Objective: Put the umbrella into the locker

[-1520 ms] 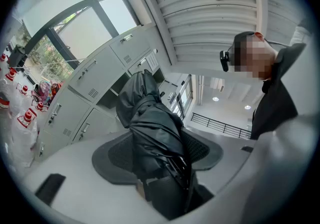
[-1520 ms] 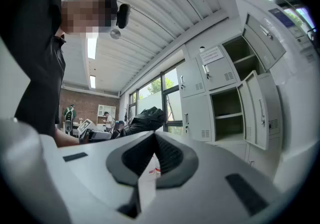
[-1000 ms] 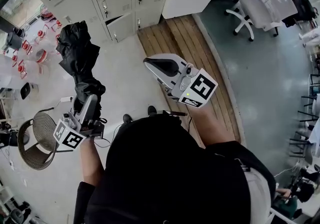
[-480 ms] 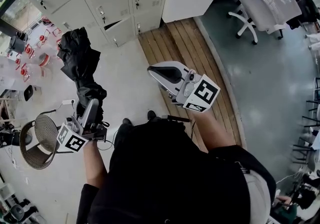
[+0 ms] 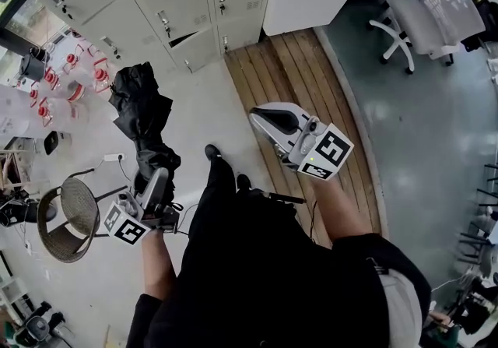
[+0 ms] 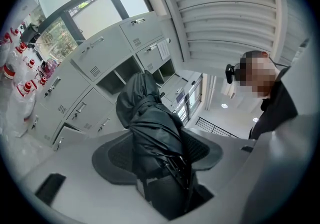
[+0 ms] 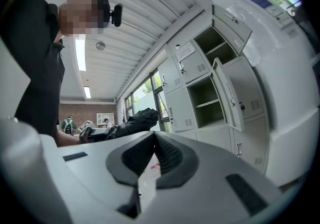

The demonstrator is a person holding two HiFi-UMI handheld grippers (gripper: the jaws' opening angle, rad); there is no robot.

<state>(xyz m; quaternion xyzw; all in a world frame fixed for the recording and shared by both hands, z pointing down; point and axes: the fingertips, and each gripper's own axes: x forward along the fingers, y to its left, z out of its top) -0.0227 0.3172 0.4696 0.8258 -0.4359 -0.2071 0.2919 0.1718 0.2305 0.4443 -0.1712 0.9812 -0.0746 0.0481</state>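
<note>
- What does the umbrella [image 5: 145, 114] look like?
- Black and folded, with its cloth loose and crumpled. The left gripper [image 5: 156, 181] pinches its lower end, and it points toward the lockers [image 5: 167, 15], well apart from them.
- And the right gripper [image 5: 274, 116]?
- Its jaws are pressed together on nothing.
- What does only one view show?
- The right gripper view shows an open door [image 7: 227, 95] with shelves inside. The head view catches just its lower edge.

Black folded fabric umbrella [image 6: 149, 118]: lower end buried inside left tongs [image 6: 157, 150].
Grey metal lockers [image 5: 167, 15]: cut off at head view's 12 o'clock edge.
</note>
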